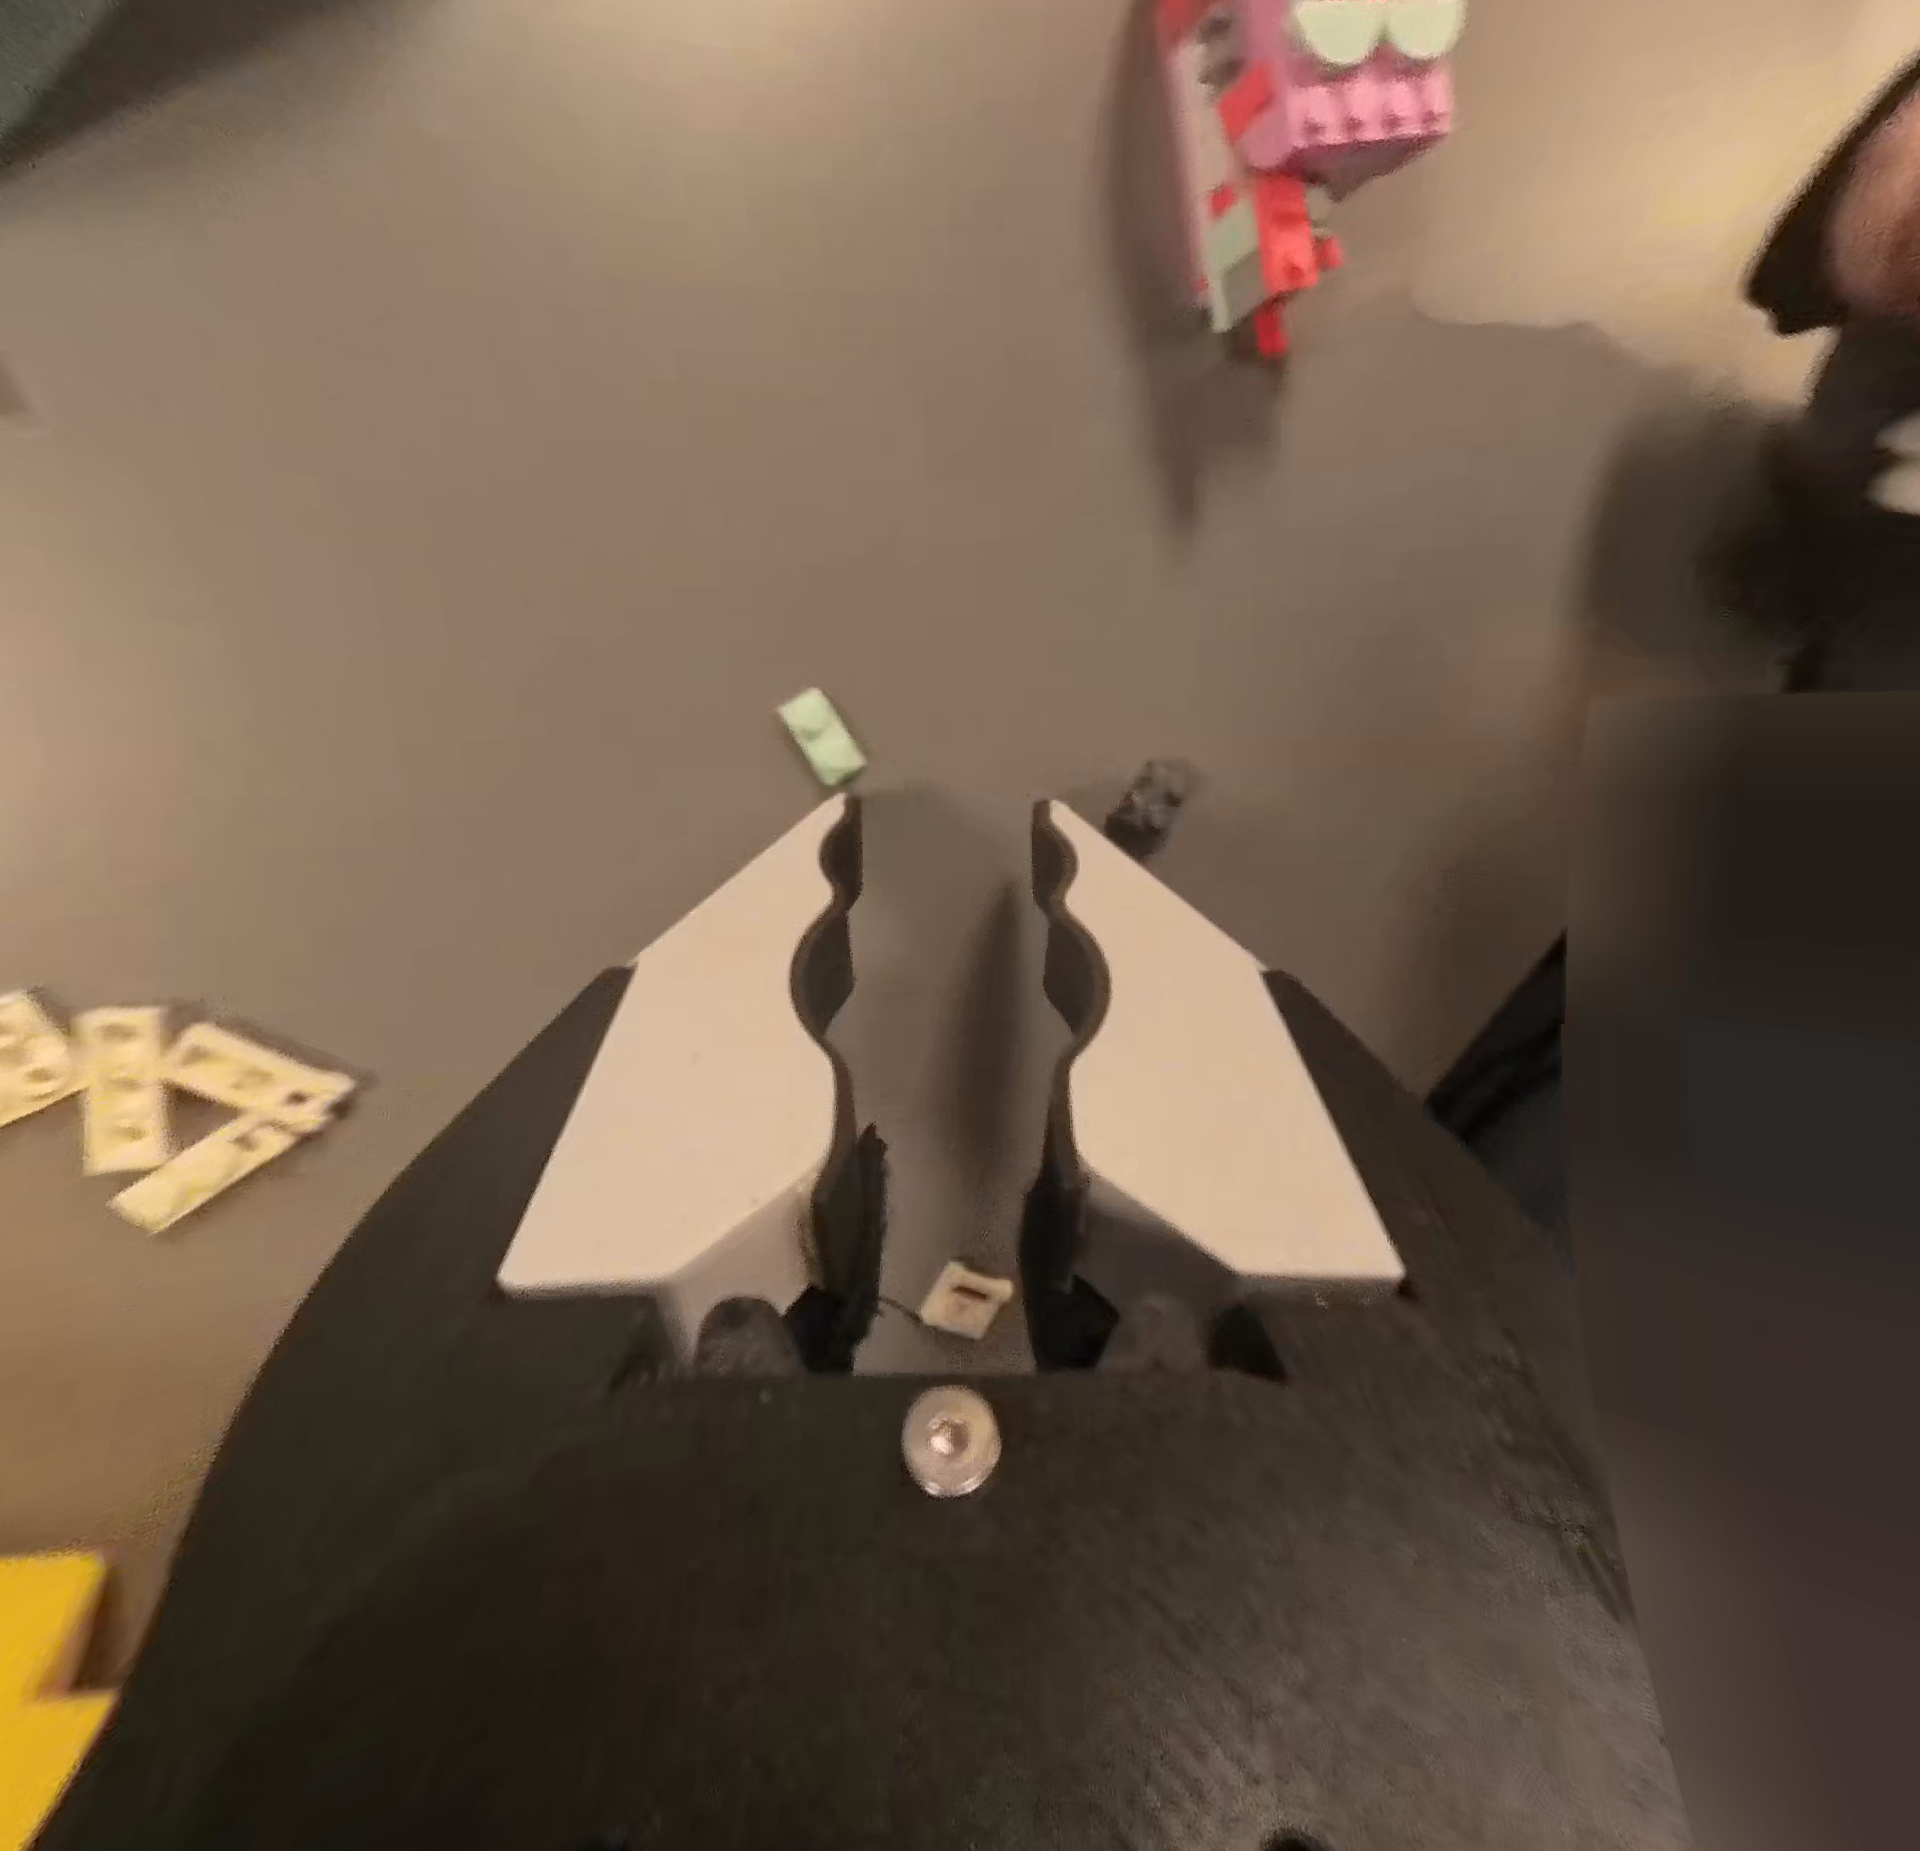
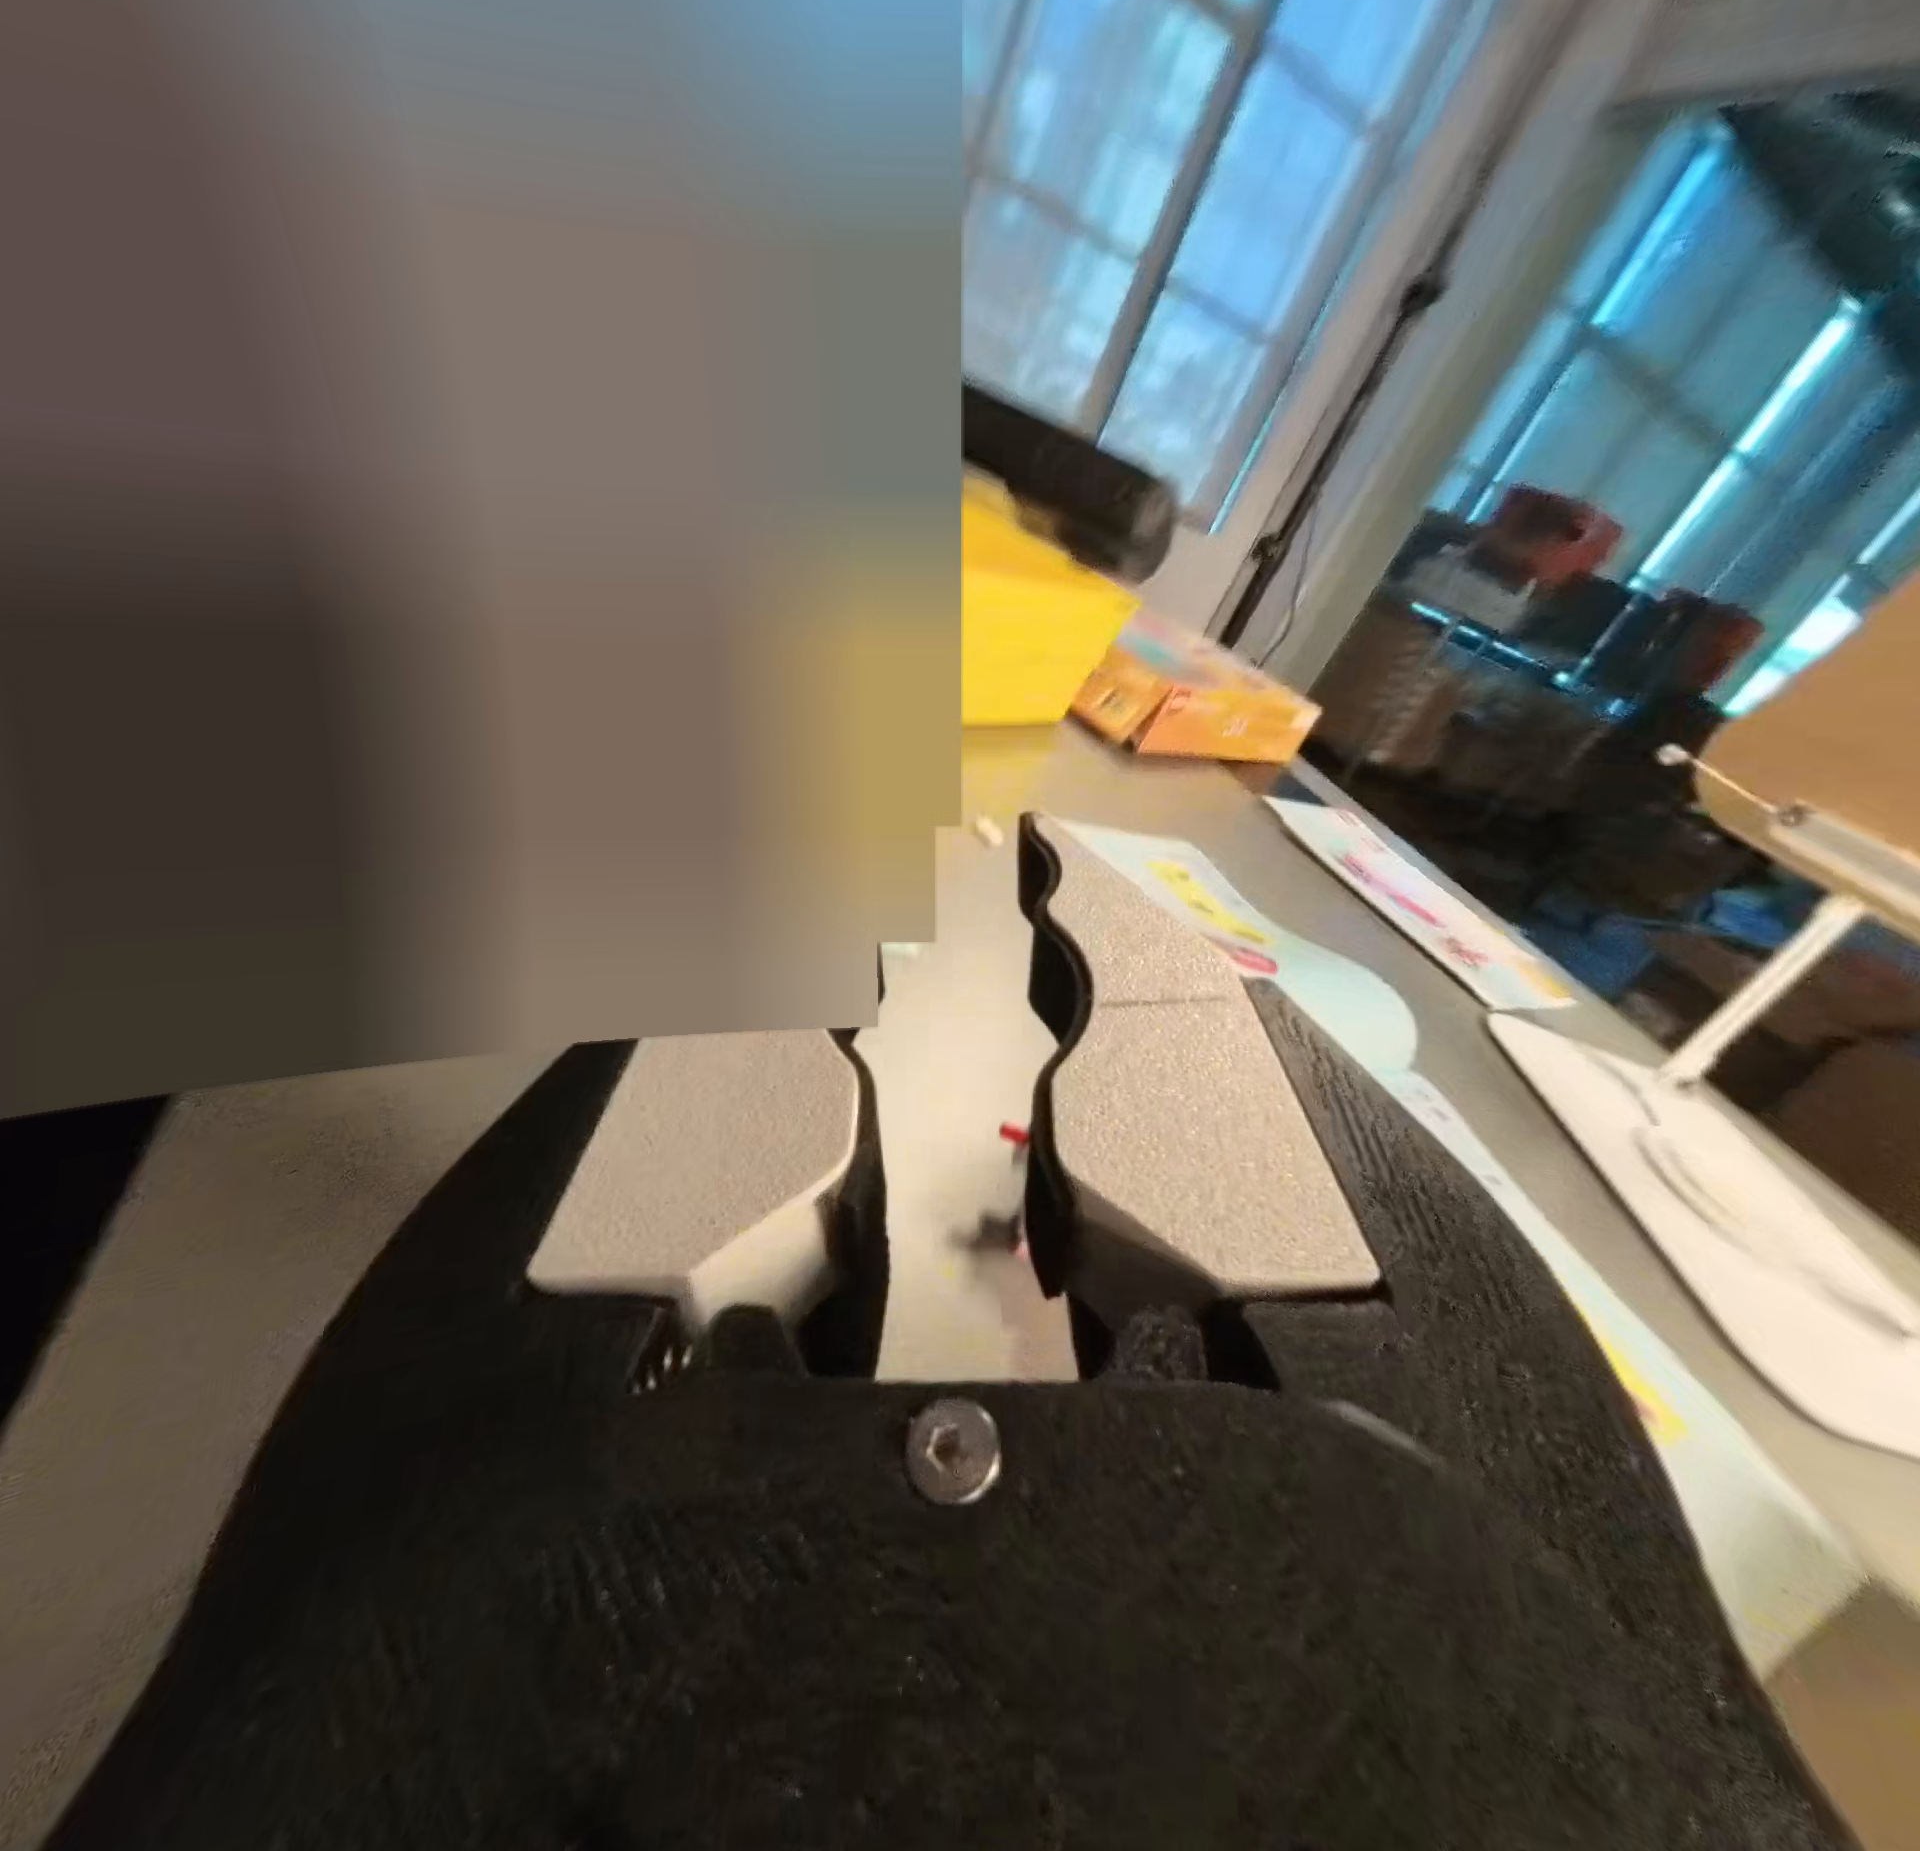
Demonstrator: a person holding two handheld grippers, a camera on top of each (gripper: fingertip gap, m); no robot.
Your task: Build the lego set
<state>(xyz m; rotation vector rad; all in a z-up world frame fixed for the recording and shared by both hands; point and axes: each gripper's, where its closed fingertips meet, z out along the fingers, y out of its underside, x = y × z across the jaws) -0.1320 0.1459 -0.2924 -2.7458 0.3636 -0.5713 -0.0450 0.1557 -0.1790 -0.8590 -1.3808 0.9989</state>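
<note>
In the left wrist view my left gripper [image 1: 945, 814] is open and holds nothing, low over a grey table [image 1: 520, 451]. A small mint-green plate [image 1: 821, 741] lies just beyond its left fingertip. A small black piece [image 1: 1148, 799] lies beside its right fingertip. A pink, red and grey brick build [image 1: 1309, 118] stands farther off. In the right wrist view my right gripper [image 2: 951, 897] stands open, with bare table showing between the fingers. Its left fingertip is hidden by a blur patch. A small red and dark blurred bit [image 2: 1008, 1178] shows low in the gap; I cannot tell what it is.
Several cream flat pieces [image 1: 156, 1105] lie at the left, and a yellow thing [image 1: 42, 1635] at the bottom left. The right wrist view shows a yellow bin [image 2: 1029, 638], orange boxes [image 2: 1195, 710], printed sheets [image 2: 1434, 897] and the table's right edge. One gripper's finger ends stand about 15 centimeters off the other's.
</note>
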